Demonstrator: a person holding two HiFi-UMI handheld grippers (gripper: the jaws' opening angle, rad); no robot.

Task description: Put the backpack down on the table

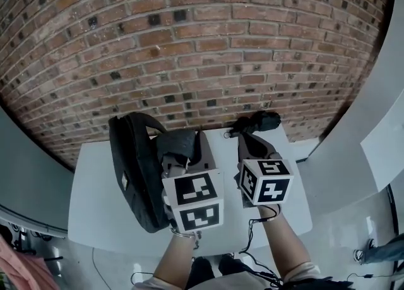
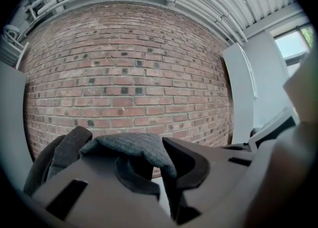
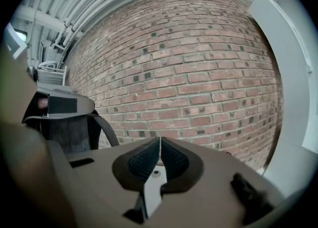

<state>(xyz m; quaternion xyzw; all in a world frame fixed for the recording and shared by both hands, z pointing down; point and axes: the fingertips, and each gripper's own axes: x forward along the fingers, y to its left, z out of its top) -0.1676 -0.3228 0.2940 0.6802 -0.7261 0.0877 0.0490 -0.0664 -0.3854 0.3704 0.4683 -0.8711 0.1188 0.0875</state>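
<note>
A dark grey backpack [image 1: 134,175] stands upright on its edge at the left of the white table [image 1: 95,206], one shoulder strap [image 1: 148,121] arching off its top. My left gripper [image 1: 184,151] is shut on a fold of the pack's grey fabric [image 2: 131,147], which bulges up between the jaws in the left gripper view. My right gripper [image 1: 254,132] hovers beside it over the table's middle. Its ribbed pads [image 3: 149,160] meet with nothing between them. In the right gripper view the backpack [image 3: 69,130] and its strap show at the left.
A red brick wall [image 1: 202,48] rises right behind the table's far edge. Grey panels [image 1: 360,137] flank the table at both sides. Cables [image 1: 252,251] hang near the table's front edge by my arms.
</note>
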